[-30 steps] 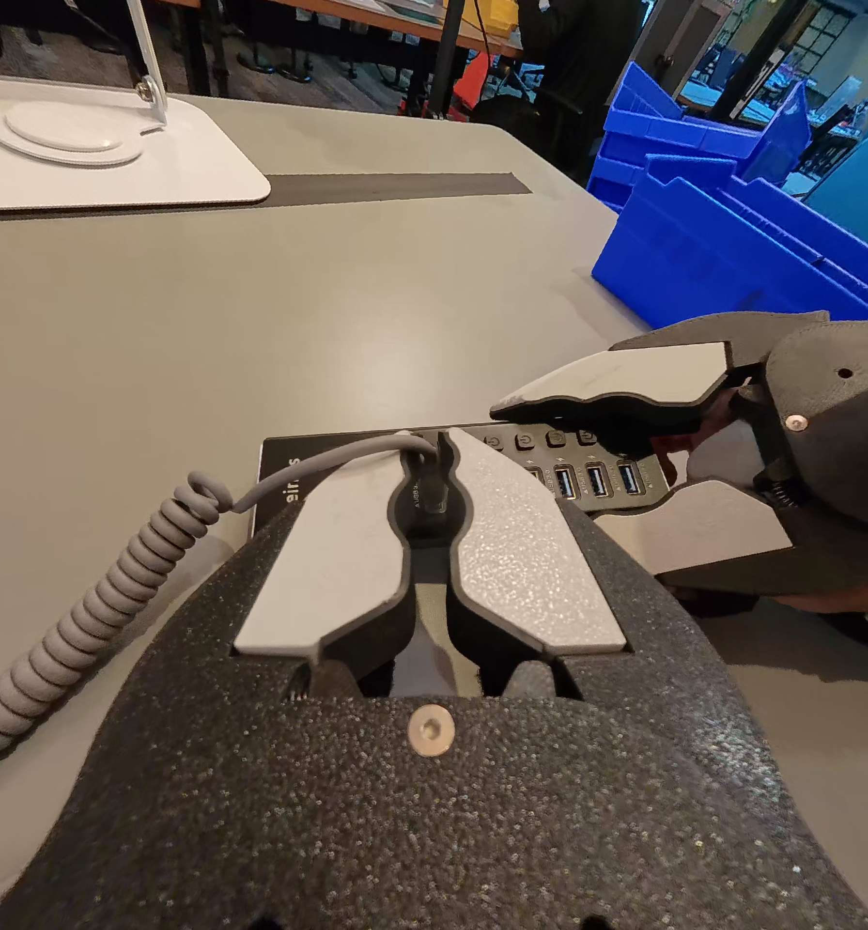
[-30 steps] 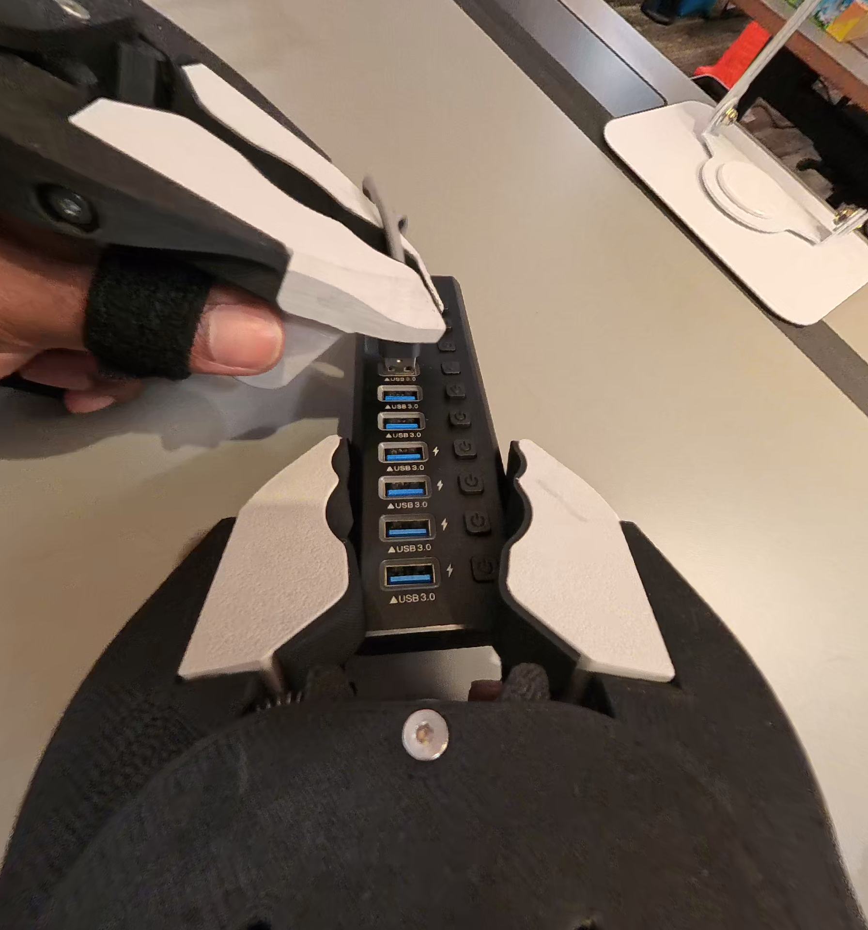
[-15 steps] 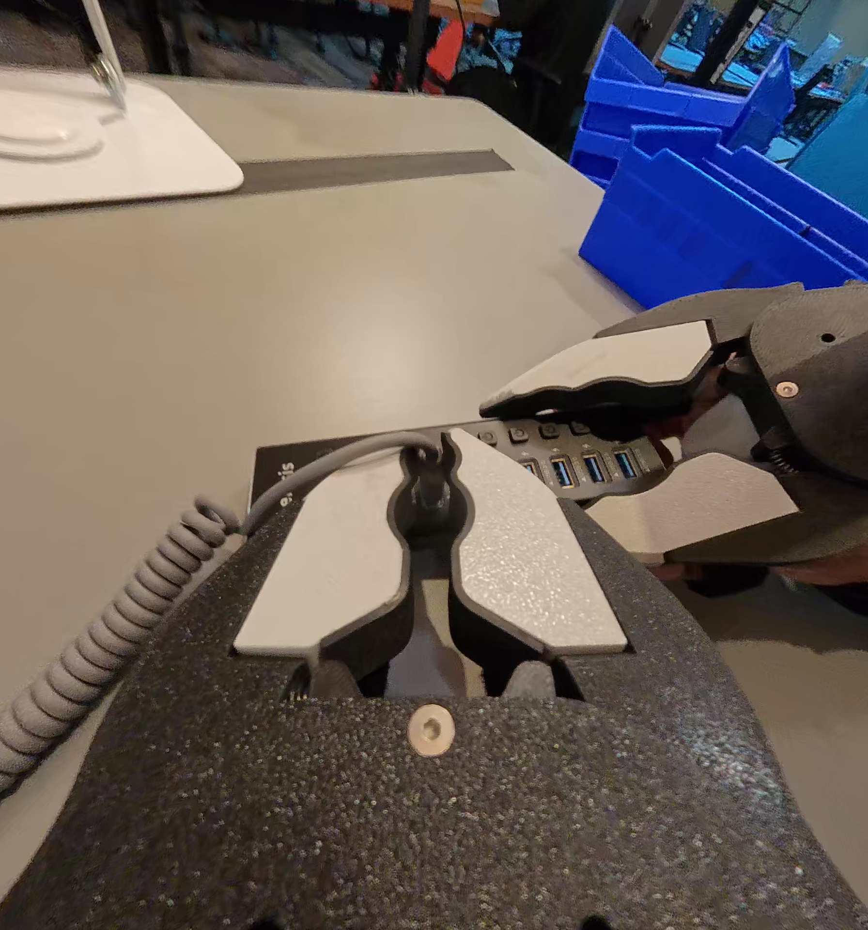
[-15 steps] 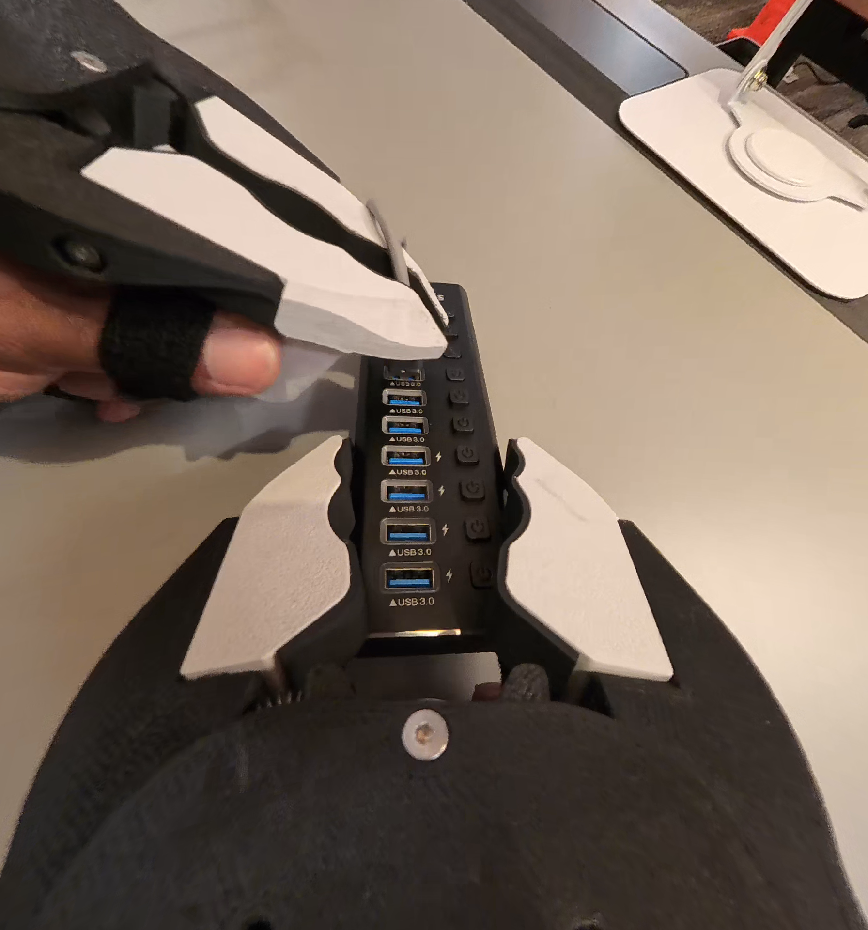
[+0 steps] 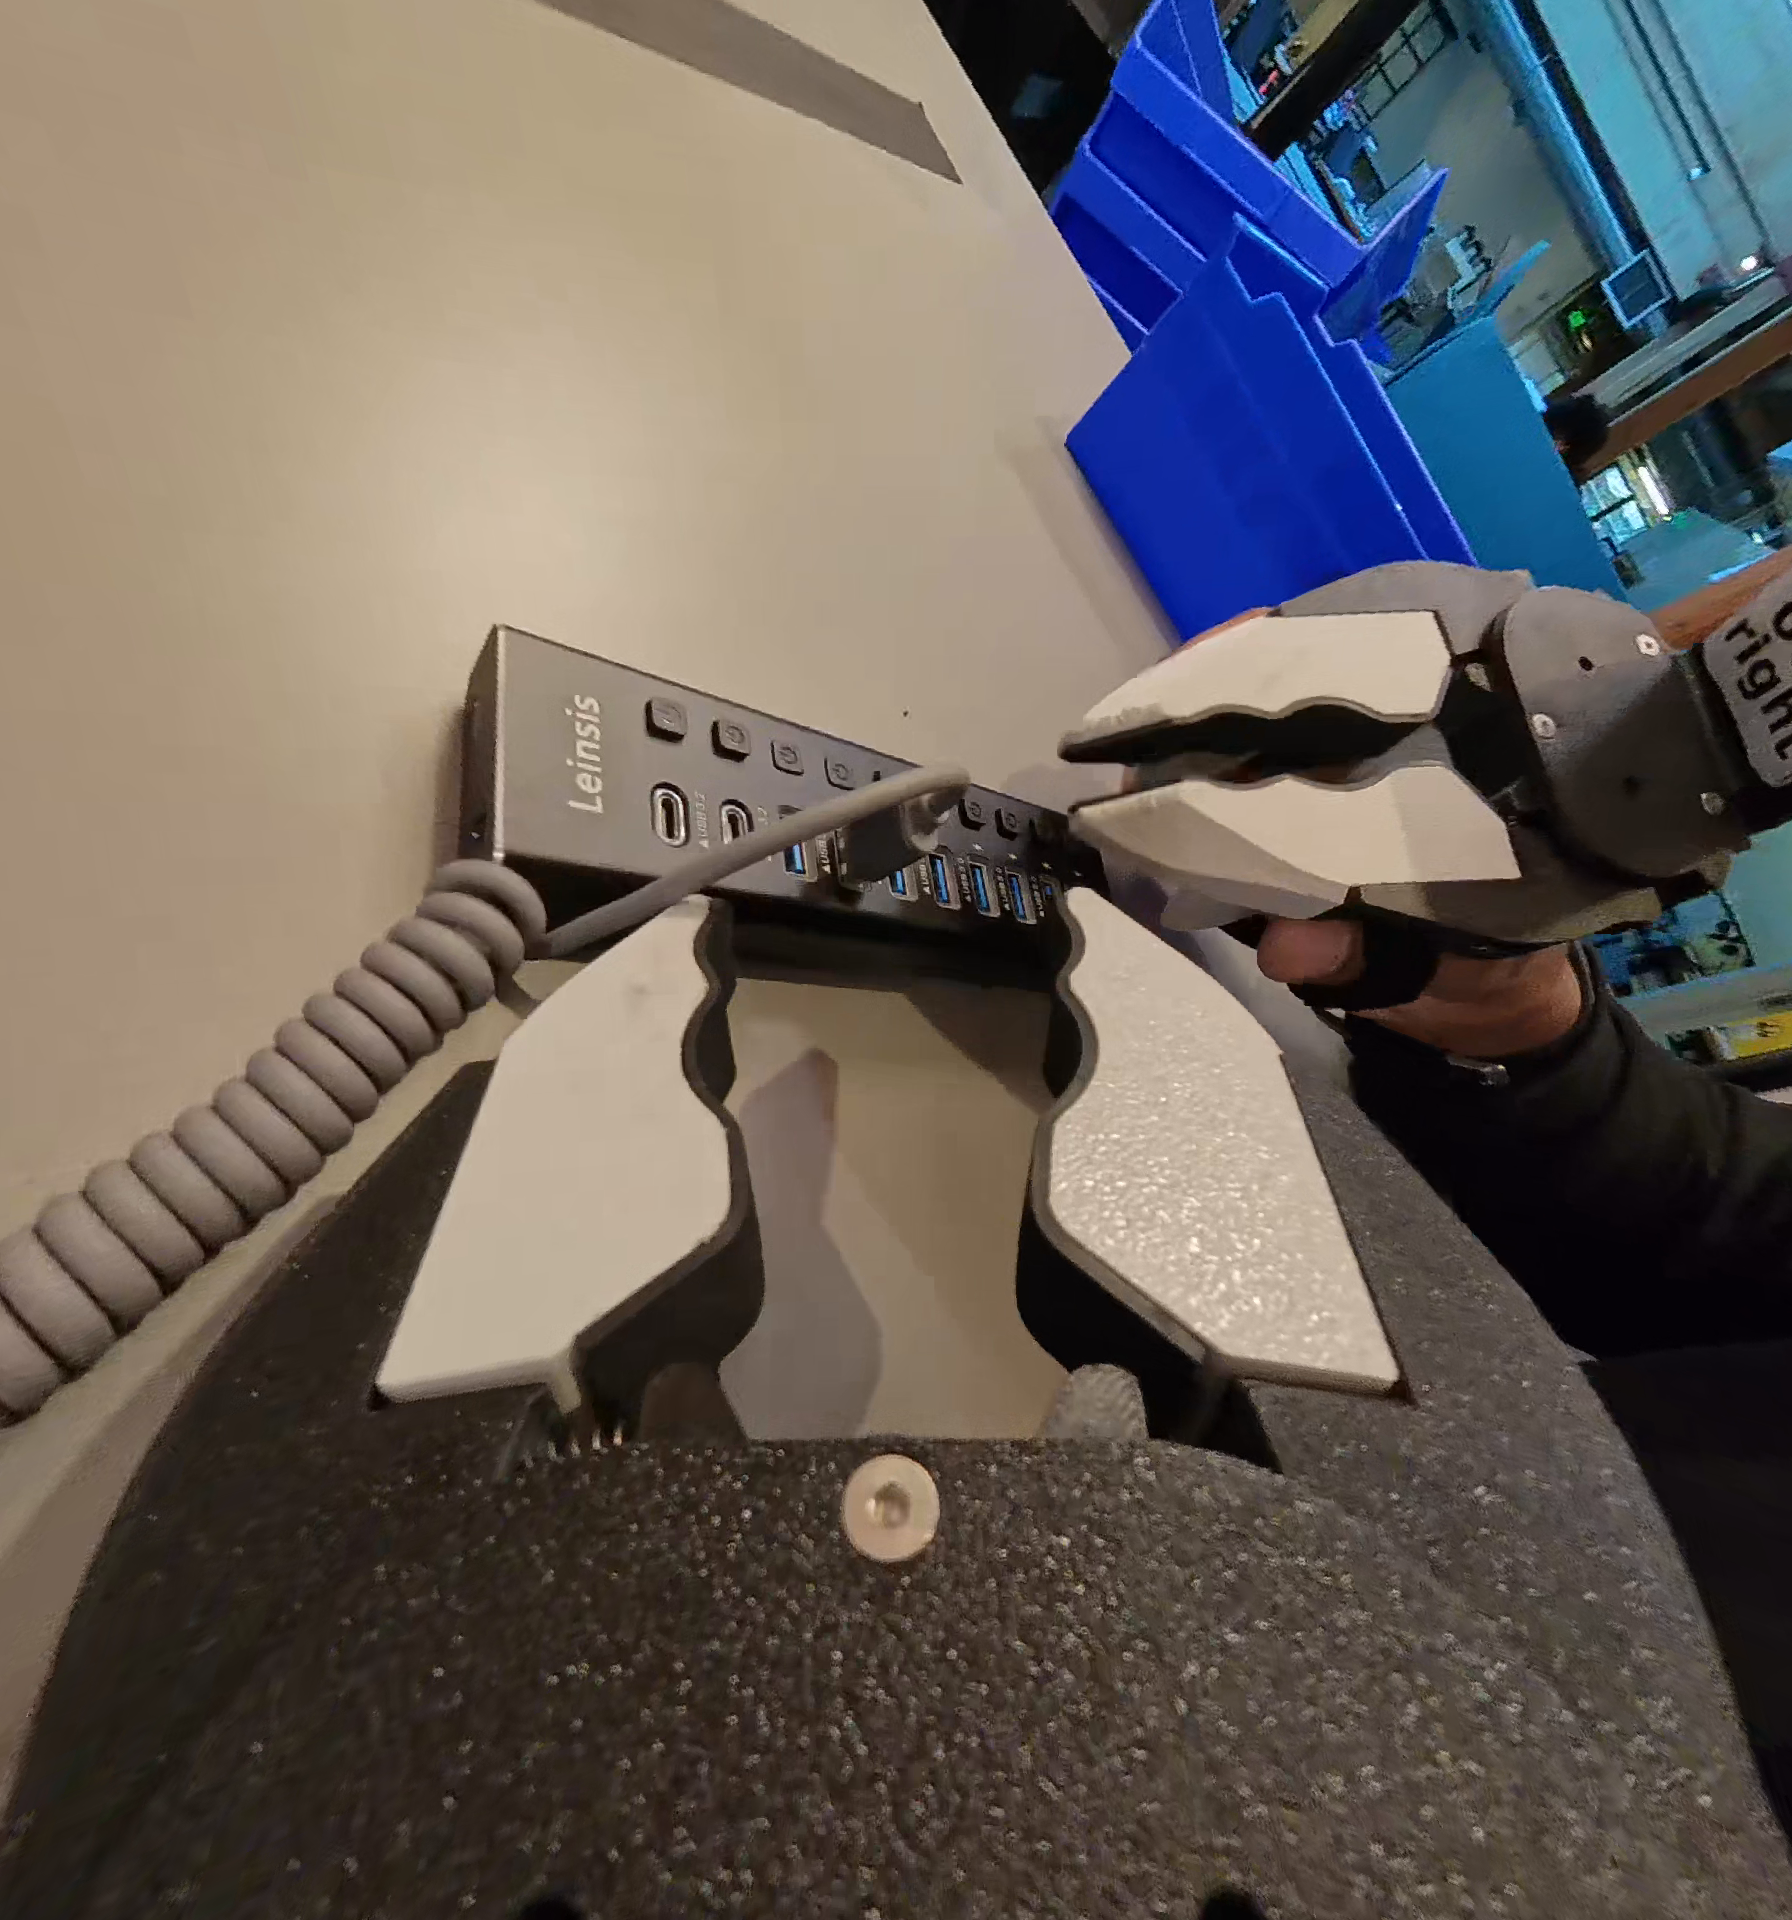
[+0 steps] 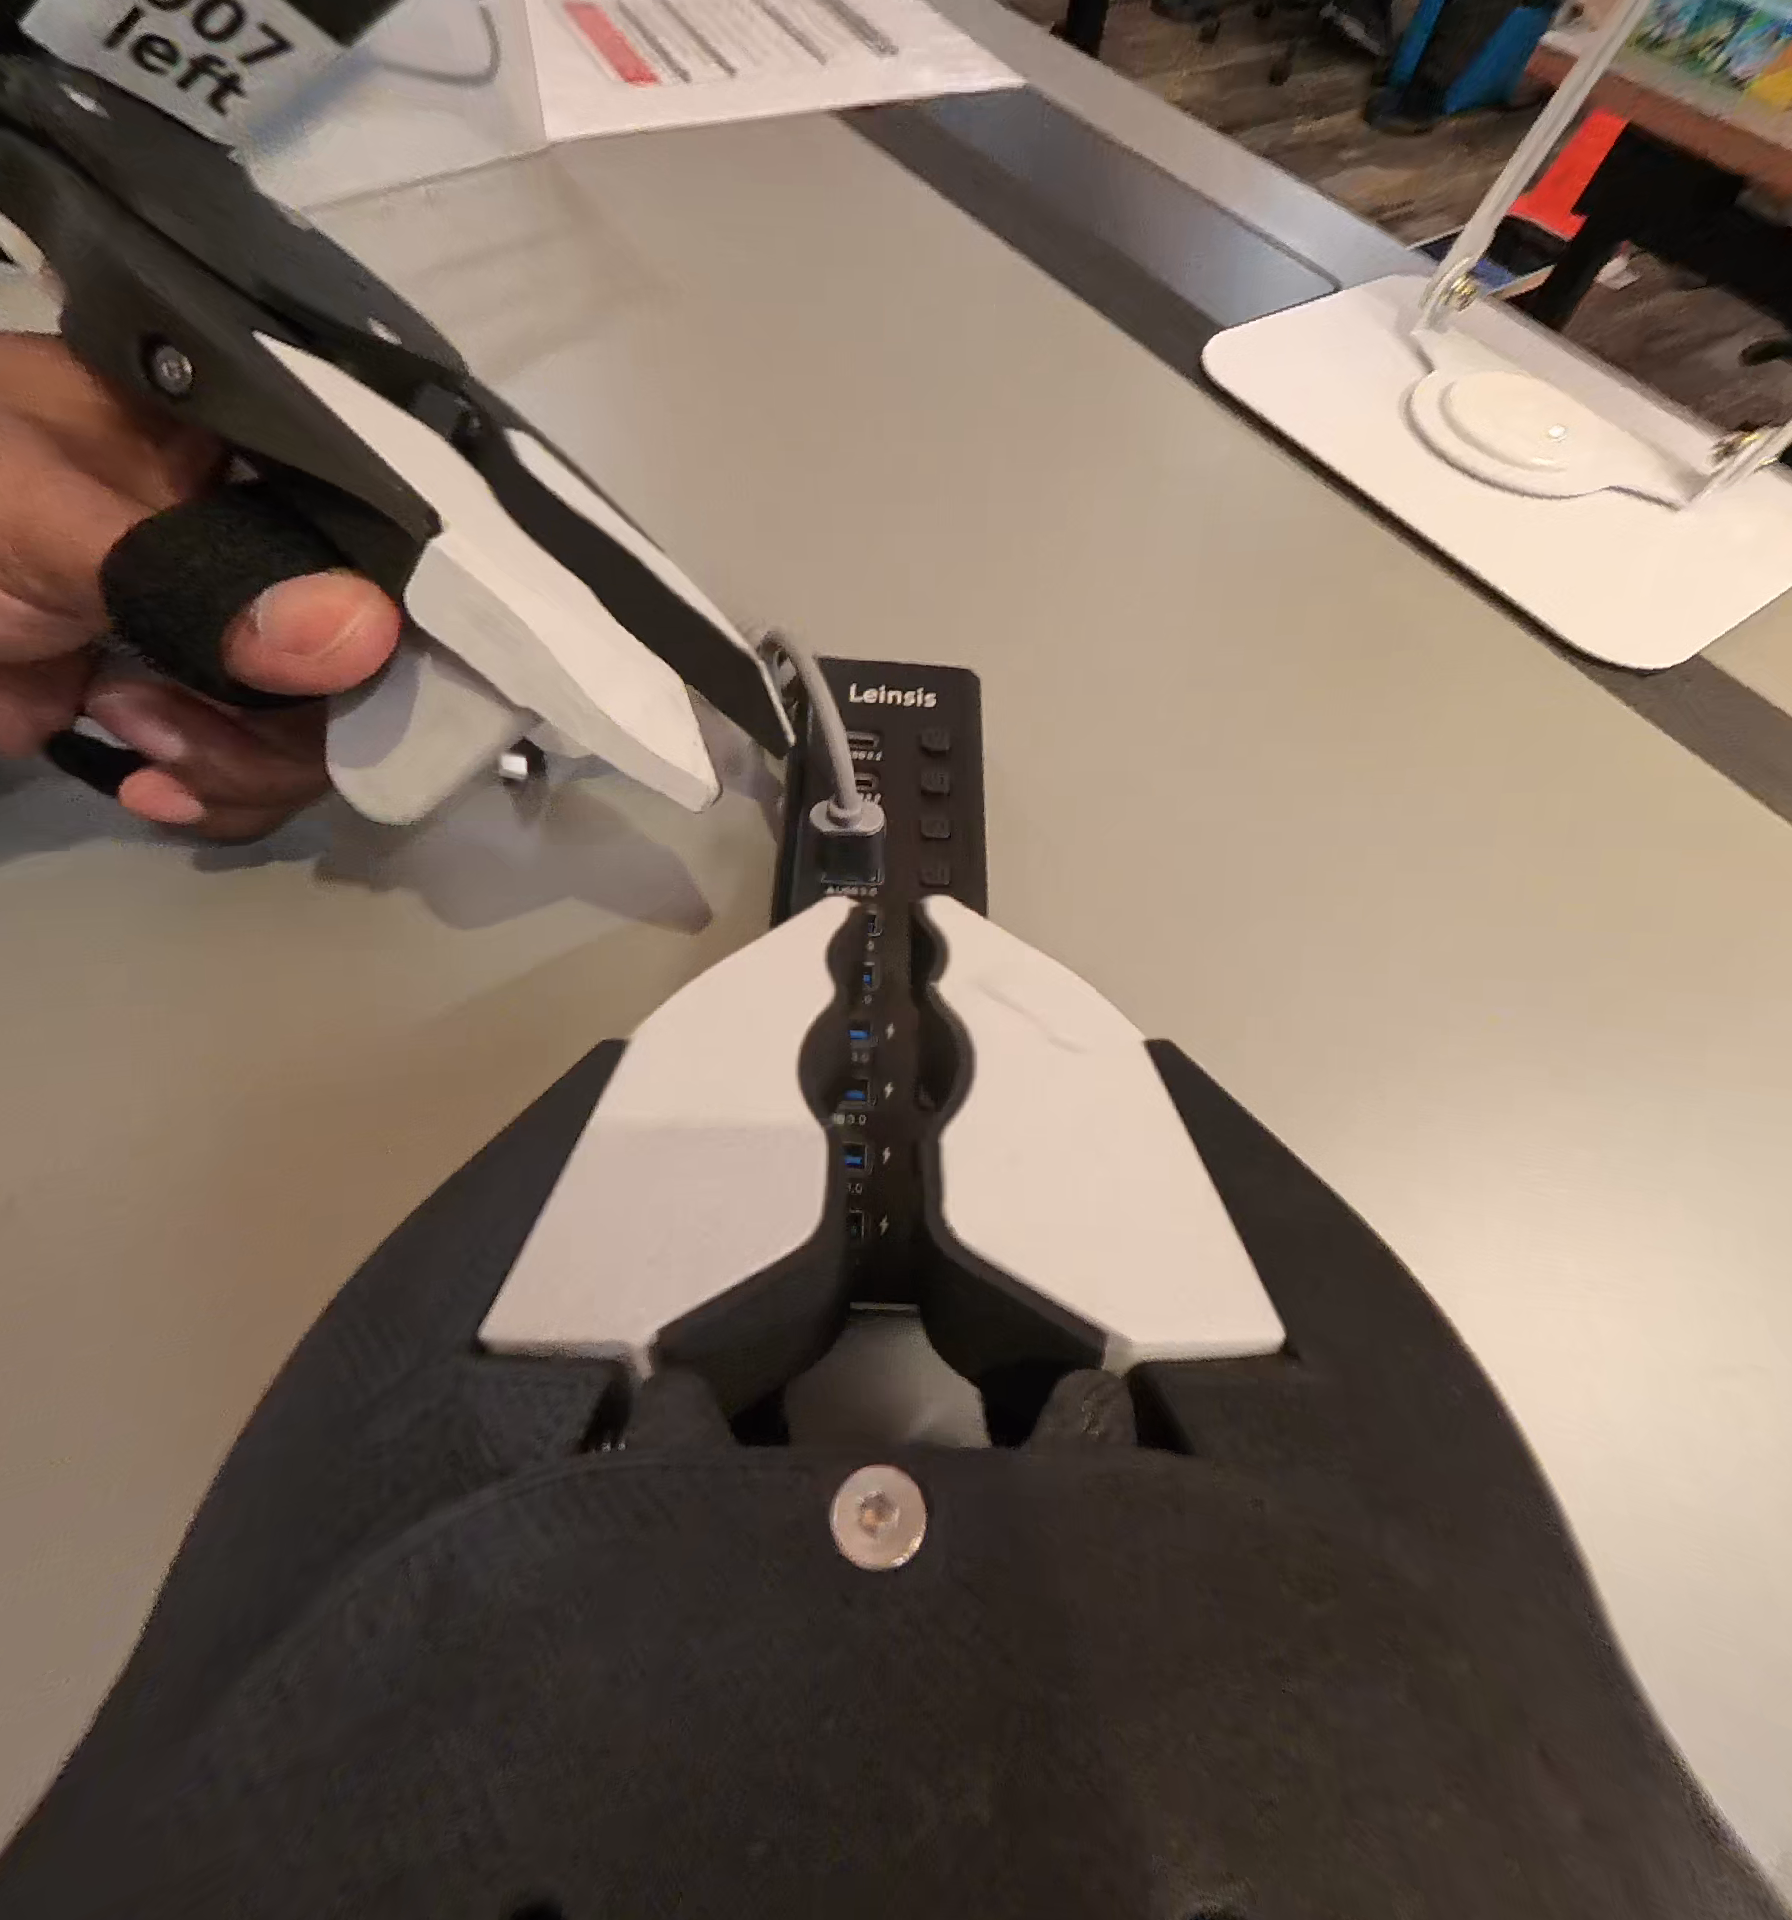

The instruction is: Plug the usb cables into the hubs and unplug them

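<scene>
Black slab-shaped hub point(image 6: 897, 790) lies flat at mid-frame on the smooth matte bench point(image 6: 1235, 935). A grey plug point(image 6: 848, 842) stands in one of its upper ports; the coiled cable point(image 5: 248, 1122) trails to the lower left. Left gripper point(image 5: 887, 997), grainy black with pale scalloped fingers point(image 5: 580, 1143), is released and empty, just short of the hub. Right gripper point(image 6: 887, 914) is nearly clenched above the hub's lower ports, grasping nothing. Blue bins point(image 5: 1276, 343) crowd the upper-right edge; a white stand point(image 6: 1515, 457) sits well apart.
</scene>
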`<move>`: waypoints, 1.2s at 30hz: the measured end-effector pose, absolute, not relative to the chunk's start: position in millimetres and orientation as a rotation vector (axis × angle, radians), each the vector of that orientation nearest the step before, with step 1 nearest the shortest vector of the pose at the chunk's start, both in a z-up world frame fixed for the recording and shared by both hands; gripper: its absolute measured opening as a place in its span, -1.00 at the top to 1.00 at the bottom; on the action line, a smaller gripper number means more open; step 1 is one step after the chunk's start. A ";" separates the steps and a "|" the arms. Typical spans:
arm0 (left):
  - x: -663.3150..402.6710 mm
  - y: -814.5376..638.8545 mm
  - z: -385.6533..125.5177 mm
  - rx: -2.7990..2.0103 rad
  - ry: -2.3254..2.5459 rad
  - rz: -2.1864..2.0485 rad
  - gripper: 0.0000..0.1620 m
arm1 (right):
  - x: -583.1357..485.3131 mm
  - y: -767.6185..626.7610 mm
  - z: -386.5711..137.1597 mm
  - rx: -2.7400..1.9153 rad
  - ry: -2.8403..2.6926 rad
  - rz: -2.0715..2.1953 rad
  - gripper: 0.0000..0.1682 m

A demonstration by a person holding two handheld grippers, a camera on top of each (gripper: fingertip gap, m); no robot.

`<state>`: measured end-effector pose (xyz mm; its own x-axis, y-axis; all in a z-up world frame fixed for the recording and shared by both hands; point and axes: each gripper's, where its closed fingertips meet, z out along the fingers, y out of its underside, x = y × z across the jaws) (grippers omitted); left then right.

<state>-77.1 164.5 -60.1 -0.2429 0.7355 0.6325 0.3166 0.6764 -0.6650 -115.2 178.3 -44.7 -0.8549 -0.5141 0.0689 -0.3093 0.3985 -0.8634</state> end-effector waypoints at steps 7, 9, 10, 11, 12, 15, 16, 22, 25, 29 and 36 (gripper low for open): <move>-71.6 159.9 -57.3 -0.864 -1.842 0.513 0.30 | -113.5 183.0 -92.4 -0.763 2.601 -1.063 0.16; -71.3 160.5 -58.7 -0.869 -1.846 0.505 0.30 | -109.9 182.3 -105.7 -0.792 2.658 -0.986 0.04; -71.6 162.2 -59.1 -0.870 -1.843 0.490 0.30 | -108.3 181.0 -105.9 -0.783 2.665 -0.971 0.08; -71.8 163.6 -59.1 -0.871 -1.839 0.478 0.30 | -107.9 179.9 -105.9 -0.788 2.677 -0.952 0.09; -71.8 165.3 -58.5 -0.873 -1.836 0.468 0.31 | -109.4 178.6 -105.7 -0.785 2.693 -0.934 0.13; -72.1 172.4 -52.9 -0.886 -1.806 0.434 0.31 | -114.2 174.2 -104.7 -0.773 2.702 -0.925 0.30; -72.4 175.8 -50.5 -0.891 -1.789 0.419 0.32 | -114.6 173.8 -104.8 -0.764 2.706 -0.917 0.30; -75.2 195.1 -48.2 -0.860 -1.716 0.261 0.32 | -115.0 172.5 -100.5 -0.642 2.624 -0.909 0.30; -76.2 194.1 -54.0 -0.827 -1.730 0.238 0.32 | -114.0 175.6 -94.7 -0.575 2.544 -0.882 0.31; -76.5 178.6 -61.6 -0.688 -1.771 0.250 0.32 | -108.5 182.3 -83.5 -0.497 2.431 -0.882 0.30; -76.4 166.0 -64.8 -0.498 -1.776 0.230 0.40 | -108.5 190.1 -82.3 -0.429 2.389 -0.879 0.31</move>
<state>-76.4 166.0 -64.8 -0.1916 0.4472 0.8737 0.2097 0.8883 -0.4087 -108.5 190.1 -82.3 -0.7959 -0.4650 -0.3878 -0.1029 0.7350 -0.6702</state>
